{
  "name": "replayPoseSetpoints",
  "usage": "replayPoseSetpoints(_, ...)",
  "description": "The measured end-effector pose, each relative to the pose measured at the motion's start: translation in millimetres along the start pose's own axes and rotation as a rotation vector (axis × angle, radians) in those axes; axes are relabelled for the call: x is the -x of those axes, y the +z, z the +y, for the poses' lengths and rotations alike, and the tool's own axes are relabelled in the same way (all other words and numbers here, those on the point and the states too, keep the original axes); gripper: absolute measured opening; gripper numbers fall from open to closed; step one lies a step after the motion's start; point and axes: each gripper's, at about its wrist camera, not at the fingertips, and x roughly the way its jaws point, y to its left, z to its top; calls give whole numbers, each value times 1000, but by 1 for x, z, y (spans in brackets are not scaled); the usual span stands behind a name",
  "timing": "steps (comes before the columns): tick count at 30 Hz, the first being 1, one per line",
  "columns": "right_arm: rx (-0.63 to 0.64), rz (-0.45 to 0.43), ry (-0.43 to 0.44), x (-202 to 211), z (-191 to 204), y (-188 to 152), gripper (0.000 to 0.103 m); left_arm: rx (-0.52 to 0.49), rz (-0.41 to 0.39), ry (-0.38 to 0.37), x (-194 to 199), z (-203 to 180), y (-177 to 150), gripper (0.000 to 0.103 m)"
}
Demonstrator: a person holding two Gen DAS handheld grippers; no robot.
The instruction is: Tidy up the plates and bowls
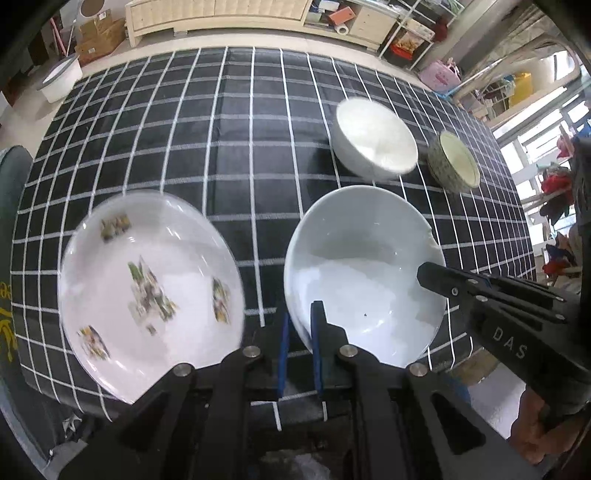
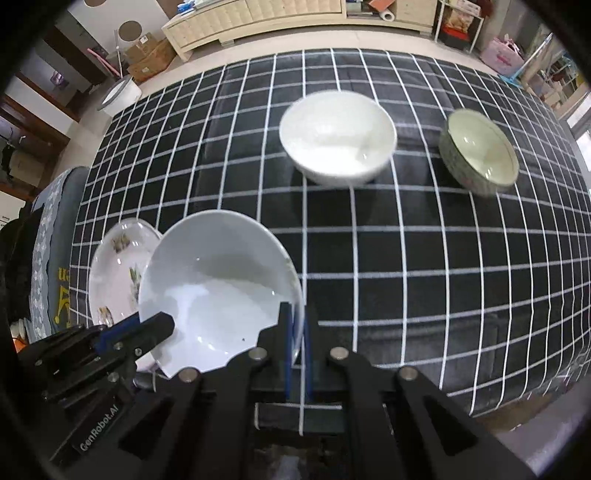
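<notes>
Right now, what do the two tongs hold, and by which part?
Both hold the plain white plate by its rim: the left tongs on its near-left edge, the right tongs on its right edge.

This is a lived-in home, likely a living or storage room. A table under a black checked tablecloth (image 2: 369, 258) fills the middle, while a long cream cabinet (image 2: 258, 18) runs along the top of the frame. Cardboard boxes (image 2: 147, 55) sit upper left, cluttered wire shelves (image 1: 417, 33) upper right.
</notes>
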Motion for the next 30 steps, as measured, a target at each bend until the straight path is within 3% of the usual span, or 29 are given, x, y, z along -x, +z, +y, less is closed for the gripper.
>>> replayPoseSetpoints(11,-13,70,-32,-34,-20,-27,8,-21,63,38,-43,-8,-28,10)
replayPoseSetpoints(30,-23,91,-13,-52,-28,-41,8,-29,61,49,-44,-9,-35,10)
